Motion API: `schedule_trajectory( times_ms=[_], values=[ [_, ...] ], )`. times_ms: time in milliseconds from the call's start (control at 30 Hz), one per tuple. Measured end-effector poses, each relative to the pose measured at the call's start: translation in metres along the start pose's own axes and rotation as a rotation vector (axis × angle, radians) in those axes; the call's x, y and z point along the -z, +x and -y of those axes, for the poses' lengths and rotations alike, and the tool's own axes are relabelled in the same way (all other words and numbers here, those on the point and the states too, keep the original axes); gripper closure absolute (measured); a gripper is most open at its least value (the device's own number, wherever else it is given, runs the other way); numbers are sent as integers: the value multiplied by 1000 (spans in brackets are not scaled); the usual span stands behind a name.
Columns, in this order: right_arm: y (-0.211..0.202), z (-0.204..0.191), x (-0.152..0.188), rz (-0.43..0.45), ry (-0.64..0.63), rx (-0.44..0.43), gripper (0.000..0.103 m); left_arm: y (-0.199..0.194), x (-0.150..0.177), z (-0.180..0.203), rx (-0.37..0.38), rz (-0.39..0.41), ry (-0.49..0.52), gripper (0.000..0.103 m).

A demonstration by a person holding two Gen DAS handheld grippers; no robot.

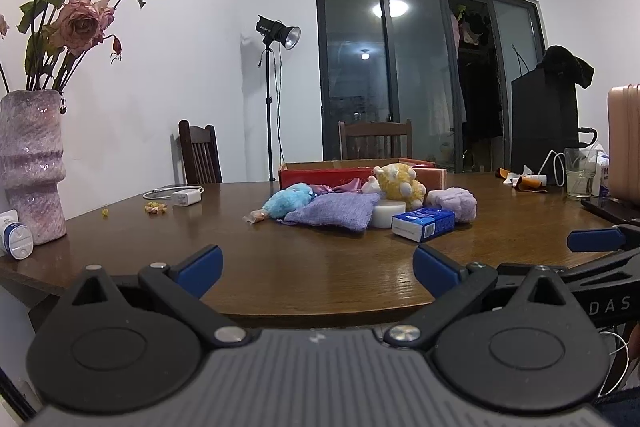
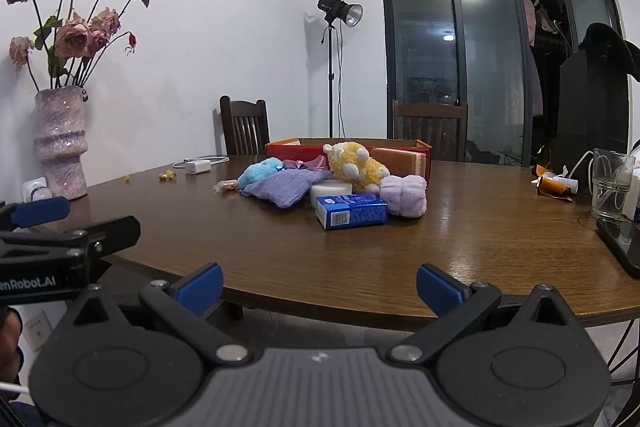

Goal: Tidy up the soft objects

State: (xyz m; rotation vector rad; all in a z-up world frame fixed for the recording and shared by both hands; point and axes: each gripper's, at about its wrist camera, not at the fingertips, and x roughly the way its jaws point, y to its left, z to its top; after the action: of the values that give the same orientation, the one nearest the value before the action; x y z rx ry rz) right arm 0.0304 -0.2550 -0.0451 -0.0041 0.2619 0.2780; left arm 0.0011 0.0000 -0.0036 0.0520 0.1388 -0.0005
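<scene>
Holding both claws low at the near edge of the round brown wooden surface [image 1: 320, 267], I have my left claw [image 1: 318, 269] spread wide with nothing between its blue-tipped fingers, and my right claw [image 2: 320, 285] spread just as wide and equally empty. The soft things sit in a huddle near the middle of the surface, well apart from both claws. A fluffy light-blue plush toy [image 2: 260, 173] lies at the left of the pile, touching a flat lilac knitted fabric pouch [image 2: 286, 187]. Behind them a yellow woolly plush animal with white feet [image 2: 354, 165] leans against a round white foam block [image 2: 331, 191]. To the right rests a pale purple chenille ball-shaped cushion [image 2: 404, 195], and in front of it a blue-and-white rectangular tissue packet [image 2: 351, 211]. A low red cardboard box [image 2: 288, 149] with its top open stands just behind the pile, a pink satin cloth [image 2: 310, 163] at its front wall. Off to the left, a mottled pink ceramic vase [image 2: 60, 143] holds dried pink roses [image 2: 76, 35].
</scene>
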Motion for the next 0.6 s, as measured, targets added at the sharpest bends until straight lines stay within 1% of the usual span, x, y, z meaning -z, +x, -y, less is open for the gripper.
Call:
schedule_trajectory(
  times_ms=[600],
  values=[
    [-3, 2, -2, -1, 7, 1, 0, -2, -1, 1, 9, 11, 7, 0]
  ],
)
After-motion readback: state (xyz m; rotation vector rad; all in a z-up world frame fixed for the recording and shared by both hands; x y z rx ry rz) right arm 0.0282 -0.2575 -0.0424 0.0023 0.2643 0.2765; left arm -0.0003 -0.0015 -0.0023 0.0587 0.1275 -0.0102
